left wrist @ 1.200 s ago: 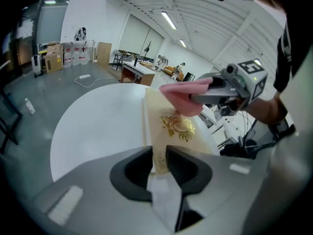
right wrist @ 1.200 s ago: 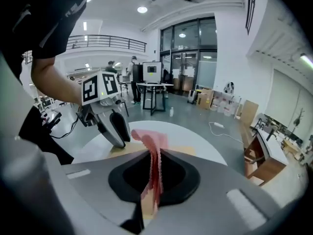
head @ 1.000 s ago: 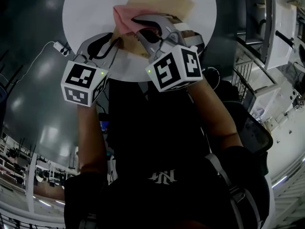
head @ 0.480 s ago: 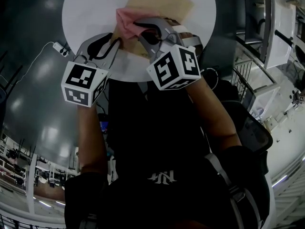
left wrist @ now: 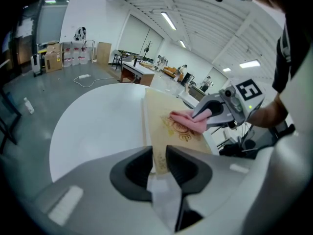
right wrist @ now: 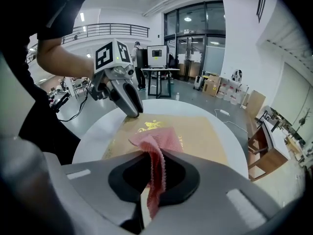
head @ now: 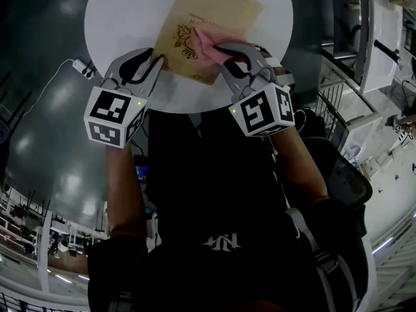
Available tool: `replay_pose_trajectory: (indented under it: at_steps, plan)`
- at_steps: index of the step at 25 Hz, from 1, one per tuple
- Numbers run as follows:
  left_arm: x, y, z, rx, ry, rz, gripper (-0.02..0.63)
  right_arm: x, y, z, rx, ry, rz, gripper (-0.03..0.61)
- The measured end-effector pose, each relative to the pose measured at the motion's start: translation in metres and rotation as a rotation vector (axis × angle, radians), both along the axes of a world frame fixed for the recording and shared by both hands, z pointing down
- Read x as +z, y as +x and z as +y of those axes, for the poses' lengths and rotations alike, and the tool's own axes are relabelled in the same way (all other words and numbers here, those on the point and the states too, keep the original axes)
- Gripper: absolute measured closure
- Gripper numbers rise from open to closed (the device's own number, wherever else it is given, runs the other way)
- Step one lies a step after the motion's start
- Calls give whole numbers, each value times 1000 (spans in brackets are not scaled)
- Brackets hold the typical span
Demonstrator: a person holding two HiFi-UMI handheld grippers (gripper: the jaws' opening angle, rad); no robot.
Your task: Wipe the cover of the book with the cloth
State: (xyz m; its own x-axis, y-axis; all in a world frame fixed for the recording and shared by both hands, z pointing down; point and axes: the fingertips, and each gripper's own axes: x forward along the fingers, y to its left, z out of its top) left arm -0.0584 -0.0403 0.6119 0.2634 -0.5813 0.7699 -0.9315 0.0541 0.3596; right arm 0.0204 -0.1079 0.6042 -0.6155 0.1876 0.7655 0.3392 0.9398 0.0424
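The book point(head: 214, 8) lies flat, cover up, on the round white table point(head: 123, 18), with its gold emblem on the near half of the cover. The left gripper point(head: 158, 62) is clamped on the near left corner of the book, and that corner sits between its two jaws. The right gripper point(head: 224, 49) is clamped on the pink cloth point(head: 209, 38): a fold is pinched between the jaws, and the free end is spread on the cover, touching the right side of the emblem.
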Motion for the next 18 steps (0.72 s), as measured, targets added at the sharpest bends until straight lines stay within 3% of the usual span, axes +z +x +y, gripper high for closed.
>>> replay_pose_trajectory:
  at_steps: [7, 13, 15, 18]
  plan:
    - [2, -1, 0, 6, -6, 2, 523, 5, 30, -8, 36, 10, 50, 568]
    - [-2, -5, 6, 7, -5, -1, 523, 22, 71, -9, 72, 1, 178, 568]
    - [-2, -2, 4, 7, -3, 0, 523, 13, 80, -13, 107, -18, 146, 568]
    - [0, -2, 3, 8, -1, -1, 523, -25, 66, -22, 143, 4, -1, 568]
